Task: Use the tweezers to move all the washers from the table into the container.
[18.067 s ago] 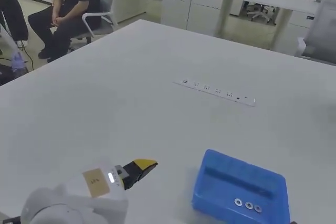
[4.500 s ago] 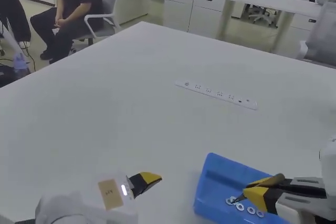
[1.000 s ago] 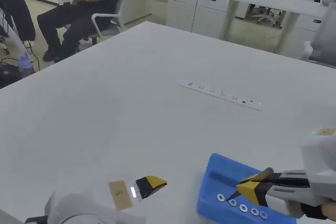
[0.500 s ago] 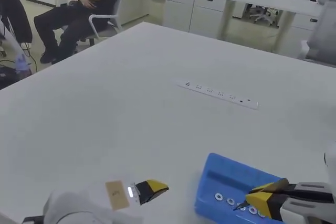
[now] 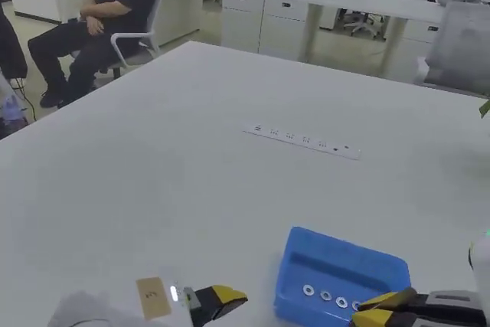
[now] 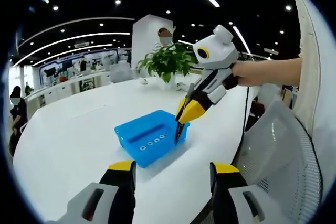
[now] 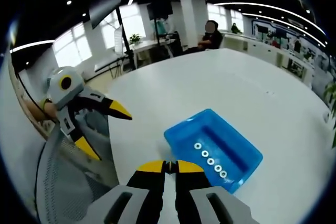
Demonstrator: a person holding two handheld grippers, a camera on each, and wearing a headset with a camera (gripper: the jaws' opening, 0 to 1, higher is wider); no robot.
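The blue container [image 5: 360,266] sits on the white table [image 5: 191,158] near its front edge. Several washers [image 5: 325,295] lie in a row inside it, also visible in the right gripper view as a line of washers [image 7: 210,161] on the container's floor [image 7: 231,142]. My right gripper [image 5: 367,308] is shut on the tweezers [image 6: 178,131], whose tip hangs at the container's [image 6: 136,129] near right edge. My left gripper [image 5: 233,298] stands open and holds nothing, left of the container. It is also seen from the right gripper view as the left gripper [image 7: 102,129].
A white power strip [image 5: 301,141] lies mid-table. A person sits on a chair [image 5: 92,28] beyond the far left corner. A white mesh chair [image 6: 283,150] stands close by the table's near edge. Desks and cabinets [image 5: 268,21] line the back.
Half a second ago the tweezers' tip was over the row of washers; now my right gripper has drawn back toward me. The head camera has shifted. The left gripper has barely moved.
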